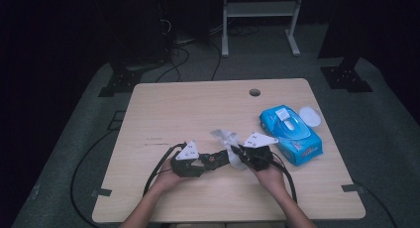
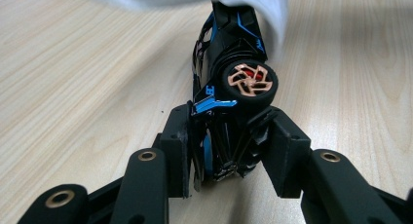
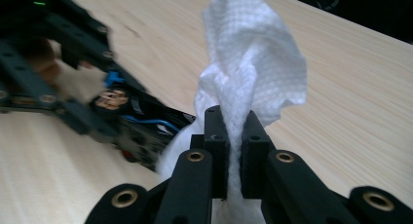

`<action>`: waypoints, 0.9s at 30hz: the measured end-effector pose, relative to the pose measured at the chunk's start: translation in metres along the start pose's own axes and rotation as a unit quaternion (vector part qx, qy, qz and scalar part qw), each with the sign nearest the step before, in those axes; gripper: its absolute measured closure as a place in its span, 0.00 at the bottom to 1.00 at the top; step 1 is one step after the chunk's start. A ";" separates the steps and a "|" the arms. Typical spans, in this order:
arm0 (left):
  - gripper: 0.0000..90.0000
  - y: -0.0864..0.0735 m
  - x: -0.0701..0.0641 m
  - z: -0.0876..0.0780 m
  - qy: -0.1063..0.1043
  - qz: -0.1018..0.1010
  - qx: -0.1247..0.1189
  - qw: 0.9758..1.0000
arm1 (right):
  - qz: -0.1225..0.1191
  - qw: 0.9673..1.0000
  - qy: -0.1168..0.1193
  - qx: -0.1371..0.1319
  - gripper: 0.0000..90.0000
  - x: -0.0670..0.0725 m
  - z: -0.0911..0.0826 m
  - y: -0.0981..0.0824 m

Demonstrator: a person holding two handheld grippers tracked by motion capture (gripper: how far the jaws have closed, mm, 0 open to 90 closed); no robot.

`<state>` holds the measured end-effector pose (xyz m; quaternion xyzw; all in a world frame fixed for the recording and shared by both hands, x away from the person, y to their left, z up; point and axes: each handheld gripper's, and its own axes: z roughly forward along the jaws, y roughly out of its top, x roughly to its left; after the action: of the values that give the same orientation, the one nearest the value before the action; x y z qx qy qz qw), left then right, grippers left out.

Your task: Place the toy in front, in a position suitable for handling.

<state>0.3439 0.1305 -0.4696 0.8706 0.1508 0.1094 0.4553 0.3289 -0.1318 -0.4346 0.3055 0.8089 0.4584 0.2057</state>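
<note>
A black toy car [image 2: 229,87] with blue trim and a copper-spoked wheel lies on the wooden table [image 1: 198,109]. My left gripper [image 2: 226,151] is shut on its near end, jaws clamped on both sides of the body. In the high view the left gripper [image 1: 198,162] holds the toy car [image 1: 215,159] at the table's front middle. My right gripper [image 3: 234,136] is shut on a white wet wipe [image 3: 253,68], which bunches up above the jaws. The wet wipe [image 1: 229,141] rests against the car's far end, beside the right gripper [image 1: 237,153].
A blue pack of wet wipes [image 1: 290,134] lies to the right of my hands, with a white round lid [image 1: 310,116] beside it. The table has a cable hole [image 1: 254,92] near its far edge. Cables trail from both grippers off the front edge.
</note>
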 end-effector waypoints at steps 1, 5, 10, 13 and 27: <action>0.65 -0.001 0.001 0.000 -0.001 0.000 0.000 1.000 | -0.005 1.000 0.007 -0.002 0.94 0.004 0.001 0.001; 0.65 -0.001 0.001 0.000 -0.001 -0.004 -0.004 1.000 | 0.003 1.000 0.011 0.002 0.94 -0.005 -0.001 0.001; 0.65 -0.001 0.000 0.002 -0.002 -0.002 0.002 1.000 | 0.019 1.000 -0.016 0.004 0.94 -0.021 -0.009 -0.005; 0.65 -0.001 0.000 0.002 -0.003 -0.001 0.003 1.000 | 0.019 1.000 -0.019 0.004 0.94 -0.015 -0.008 -0.005; 0.65 -0.002 0.001 0.002 -0.006 -0.007 -0.001 1.000 | 0.065 0.997 -0.036 -0.011 0.94 -0.042 -0.027 -0.010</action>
<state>0.3451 0.1306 -0.4724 0.8695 0.1539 0.1012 0.4583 0.3395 -0.1811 -0.4278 0.3718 0.7742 0.4682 0.2077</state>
